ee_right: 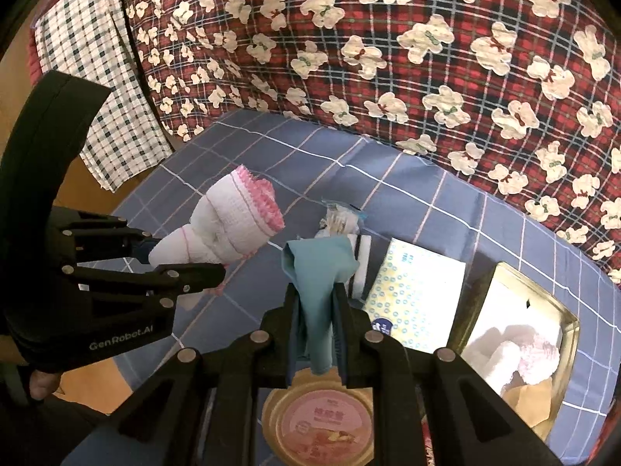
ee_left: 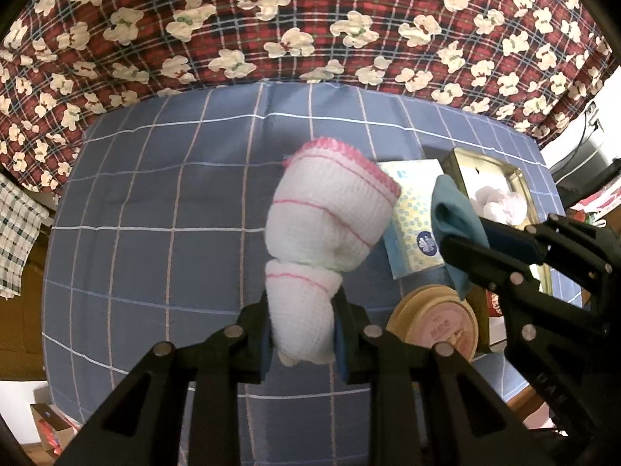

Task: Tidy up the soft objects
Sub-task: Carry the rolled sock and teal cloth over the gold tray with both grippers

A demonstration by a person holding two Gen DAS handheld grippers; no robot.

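My left gripper (ee_left: 300,334) is shut on a white waffle cloth with pink trim (ee_left: 326,213) and holds it up above the blue checked sheet (ee_left: 155,194). It also shows in the right wrist view (ee_right: 229,229), left of centre. My right gripper (ee_right: 316,326) is shut on a teal cloth (ee_right: 318,272), lifted above the sheet; the teal cloth also shows in the left wrist view (ee_left: 454,217). A gold tin box (ee_right: 543,303) at the right holds white and pink soft cloths (ee_right: 520,353).
A tissue pack (ee_right: 419,299) lies left of the tin. A round pink-lidded container (ee_right: 322,423) sits below my right gripper. A striped item and a crumpled wrapper (ee_right: 341,221) lie behind the teal cloth. A red plaid quilt (ee_right: 388,58) borders the sheet.
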